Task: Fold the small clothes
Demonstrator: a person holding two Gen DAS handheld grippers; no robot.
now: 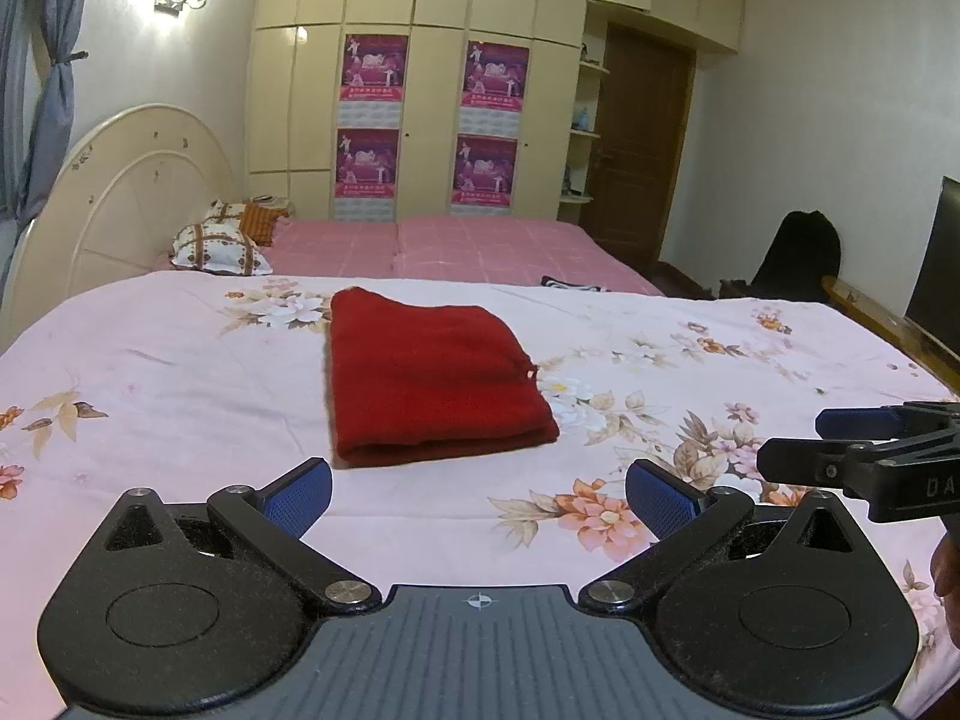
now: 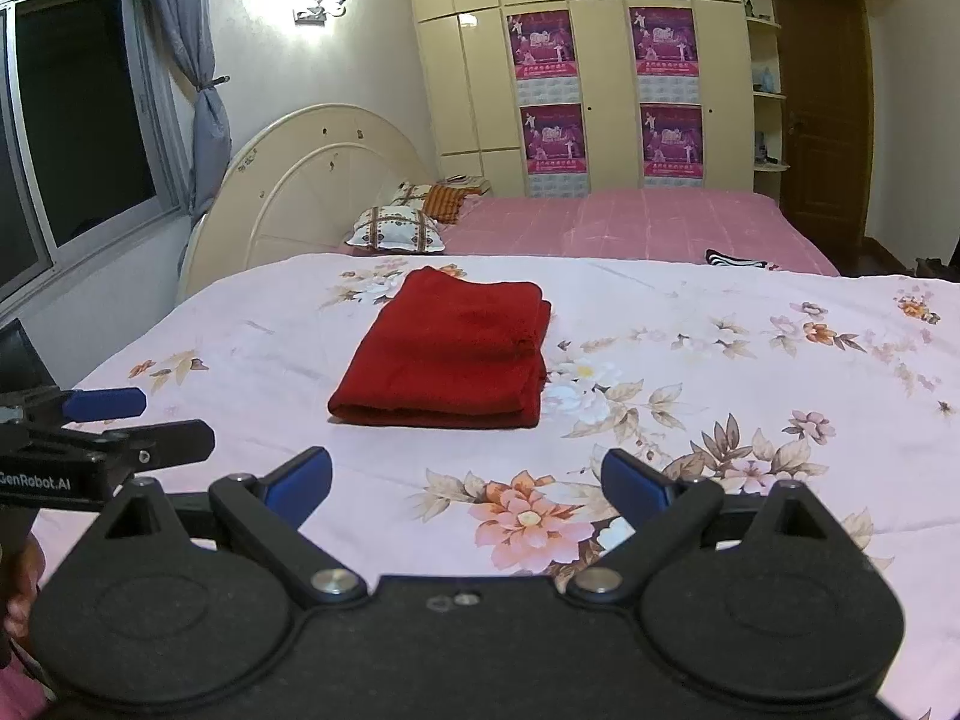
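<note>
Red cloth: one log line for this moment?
red cloth: folded, on floral sheet | left gripper: open, empty | right gripper: open, empty

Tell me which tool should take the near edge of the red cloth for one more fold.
Left, narrowly. The red cloth lies almost straight ahead of the open left tool; from the open right tool it sits slightly left of centre. Neither touches it.

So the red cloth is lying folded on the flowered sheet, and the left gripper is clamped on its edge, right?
Not quite. The red cloth does lie folded on the flowered sheet, but the left gripper is open and short of it, touching nothing. The left wrist view shows this.
</note>
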